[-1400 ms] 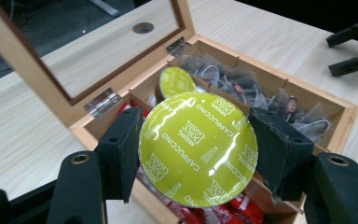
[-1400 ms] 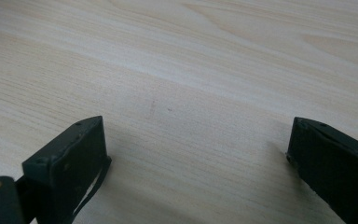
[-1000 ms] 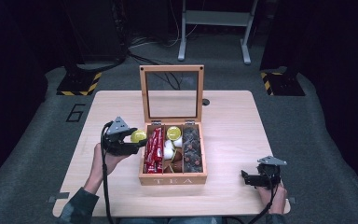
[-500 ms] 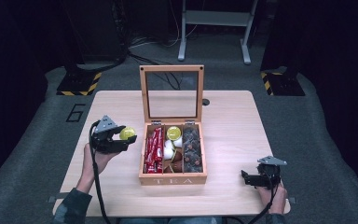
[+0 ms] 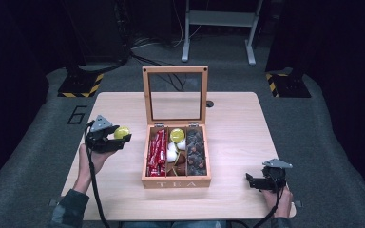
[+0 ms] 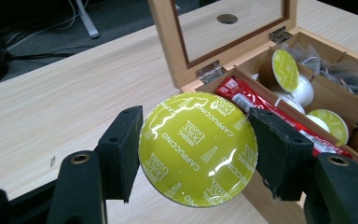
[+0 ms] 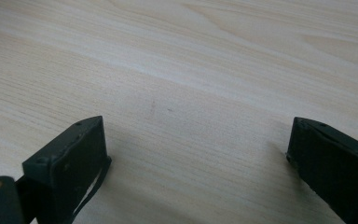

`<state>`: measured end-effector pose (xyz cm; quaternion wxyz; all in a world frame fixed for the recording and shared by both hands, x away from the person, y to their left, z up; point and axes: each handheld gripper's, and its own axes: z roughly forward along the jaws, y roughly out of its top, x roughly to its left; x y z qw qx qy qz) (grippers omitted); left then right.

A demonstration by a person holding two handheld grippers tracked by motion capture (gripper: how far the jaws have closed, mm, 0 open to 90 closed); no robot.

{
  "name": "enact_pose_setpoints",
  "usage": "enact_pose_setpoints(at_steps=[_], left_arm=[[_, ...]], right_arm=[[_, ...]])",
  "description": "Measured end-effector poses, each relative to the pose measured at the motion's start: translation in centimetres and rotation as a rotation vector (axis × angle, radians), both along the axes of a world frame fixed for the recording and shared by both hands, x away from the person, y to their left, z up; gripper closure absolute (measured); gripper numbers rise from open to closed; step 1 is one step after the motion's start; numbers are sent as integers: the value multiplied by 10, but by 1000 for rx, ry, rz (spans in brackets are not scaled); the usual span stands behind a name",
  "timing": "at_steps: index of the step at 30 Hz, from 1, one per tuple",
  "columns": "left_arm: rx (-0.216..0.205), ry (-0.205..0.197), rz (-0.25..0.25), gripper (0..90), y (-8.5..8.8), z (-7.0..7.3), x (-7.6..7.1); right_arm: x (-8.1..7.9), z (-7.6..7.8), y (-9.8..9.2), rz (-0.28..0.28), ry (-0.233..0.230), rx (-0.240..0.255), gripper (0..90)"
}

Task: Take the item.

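left gripper (image 6: 196,149) clamps a round, glossy yellow-green foil capsule (image 6: 198,148); right gripper (image 7: 196,154) gapes over pale woodgrain.

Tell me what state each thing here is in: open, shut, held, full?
Tea box: lid up, compartments filled.
Yellow-green capsule: clamped between the jaws, held above the table left of the box.
Left hand-held gripper: shut on the capsule.
Right hand-held gripper: jaws wide apart, nothing between them, low over the bare table.
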<state>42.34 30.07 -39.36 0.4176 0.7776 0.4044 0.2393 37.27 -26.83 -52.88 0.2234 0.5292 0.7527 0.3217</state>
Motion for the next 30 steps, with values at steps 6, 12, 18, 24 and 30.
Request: enact_pose_setpoints(at_steps=[6,12,18,24,30], left_arm=[[-4,-12,43,378,9,-3,4],[-15,-5,96,378,21,-10,12],[-18,-6,135,378,28,-19,19],[-20,13,170,378,36,-27,26],[-29,32,204,378,45,-38,32]], right_arm=[[0,0,0,0,0,0,41],[0,0,0,0,0,0,41],[0,0,0,0,-1,0,41],[0,0,0,0,0,0,41],[0,0,0,0,0,-1,41]])
